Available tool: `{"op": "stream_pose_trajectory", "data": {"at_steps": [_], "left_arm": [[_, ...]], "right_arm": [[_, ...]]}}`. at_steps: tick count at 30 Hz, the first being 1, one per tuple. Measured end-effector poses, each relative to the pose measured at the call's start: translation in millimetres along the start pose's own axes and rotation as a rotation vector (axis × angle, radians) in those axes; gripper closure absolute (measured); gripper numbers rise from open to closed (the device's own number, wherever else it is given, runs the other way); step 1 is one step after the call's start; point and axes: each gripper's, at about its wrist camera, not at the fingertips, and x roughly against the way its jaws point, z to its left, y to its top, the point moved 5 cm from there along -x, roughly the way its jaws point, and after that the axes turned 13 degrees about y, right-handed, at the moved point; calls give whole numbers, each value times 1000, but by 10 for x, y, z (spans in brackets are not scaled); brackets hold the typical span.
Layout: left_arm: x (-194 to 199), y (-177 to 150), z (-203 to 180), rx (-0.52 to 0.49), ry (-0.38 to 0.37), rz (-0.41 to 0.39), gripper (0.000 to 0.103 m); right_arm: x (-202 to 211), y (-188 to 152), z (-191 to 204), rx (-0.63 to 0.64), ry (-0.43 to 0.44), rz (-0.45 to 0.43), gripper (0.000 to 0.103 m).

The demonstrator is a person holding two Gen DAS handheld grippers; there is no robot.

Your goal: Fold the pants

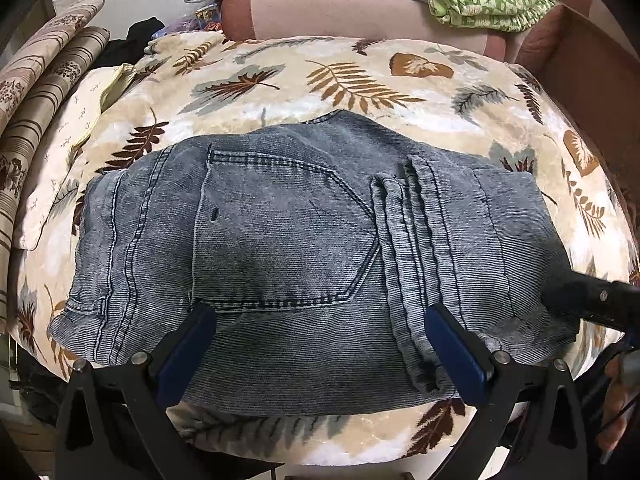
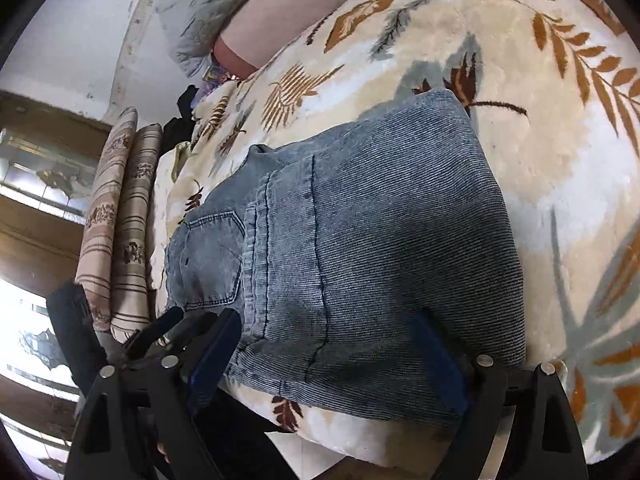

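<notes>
So the pants (image 1: 288, 240) are grey-blue denim, already folded into a chunky rectangle, lying flat on a bed covered by a cream leaf-print blanket (image 1: 340, 76). In the left wrist view the long axis runs side to side: waistband end off to the left, back pocket (image 1: 280, 232) facing up in the middle, and the leg hems (image 1: 412, 240) doubled back on top, sitting just right of the pocket. The folded edge is on the far right.

Left tool (image 1: 320, 344) hangs over the near edge of the pants, angled steeply down, jaws spread wide with the blue pads (image 1: 188, 344) either side of the pocket's lower seam. Can't tell for sure if the tips actually touch the cloth, but nothing is pinched.

Right tool (image 2: 332, 344) comes in from the folded end, tilted down at a medium slant and rolled, so its view looks along the length of the pants. Jaws are wide here too, straddling the near corner of the fabric, nothing clamped. A bit of it shows at the right edge of the left wrist view.

Striped cushions (image 1: 44, 92) sit off to the left of the bed.
</notes>
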Motion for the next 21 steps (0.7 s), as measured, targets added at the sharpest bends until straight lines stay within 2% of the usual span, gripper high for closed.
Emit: {"op": "stream_pose_trajectory", "data": {"at_steps": [4,6,7,9,21], "left_arm": [[21,9,8,0,5,-4,0],[17,9,3,4,1,1,0],[17,7,-4,3,-3,3,0],[37,0,-17,-10,-2,-3,0],[65,59,-26,-15,-1,-8,0]], "right_arm": [[78,0,169,45,30,-28,14],[27,-8,103,42,11,-17,14],[-59,-29,-33,17,-25,11,14],[-52,-32,-59,9,4,-15,13],[-30,-29,-46,22,-8,-3,13]]}}
